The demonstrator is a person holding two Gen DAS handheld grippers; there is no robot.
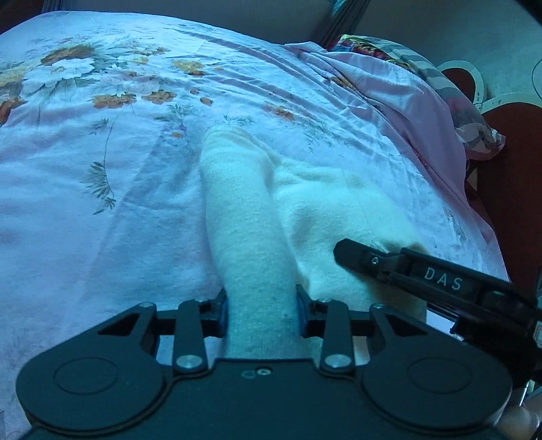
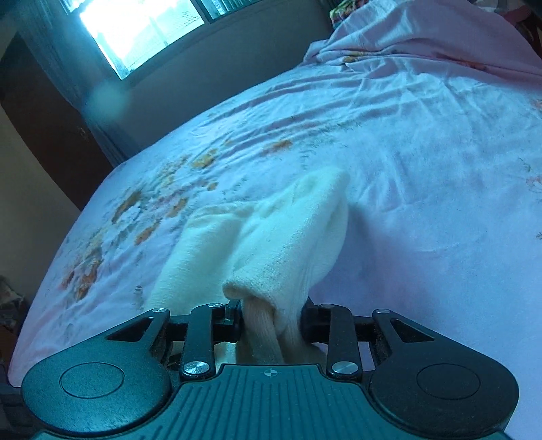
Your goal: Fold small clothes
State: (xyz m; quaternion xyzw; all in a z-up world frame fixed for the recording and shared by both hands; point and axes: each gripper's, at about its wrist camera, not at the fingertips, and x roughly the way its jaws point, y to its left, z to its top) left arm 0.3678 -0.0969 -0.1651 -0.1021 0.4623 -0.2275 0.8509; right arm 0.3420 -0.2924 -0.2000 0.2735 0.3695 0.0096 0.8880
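Because each gripper has taken one end of a separate strip, the pale cream garment [image 1: 257,216] lies stretched across the floral bedsheet [image 1: 101,189], its far ends resting on the sheet and its near ends lifted toward the cameras. It looks like a pair of socks or a small two-legged knit; which one cannot be told. The left gripper [image 1: 261,314] has its jaws closed narrowly on the left strip, the blue pads pressing the cloth from both sides. The right gripper [image 2: 271,321] is likewise clamped on the bunched end of the right strip [image 2: 291,230], where a ribbed cuff rolls inward between the jaws. Holding both ends at once probably serves to draw the pieces straight and side by side before a fold.

From the left wrist view the right gripper [image 1: 369,260] enters from the side, its tip pressed into the cloth so the grasp point is hidden. Both gripper bodies cover the nearest edges of the fabric. A crumpled patterned blanket [image 1: 423,84] sits at the bed's far edge, and the window [image 2: 135,30] is blown out by glare.
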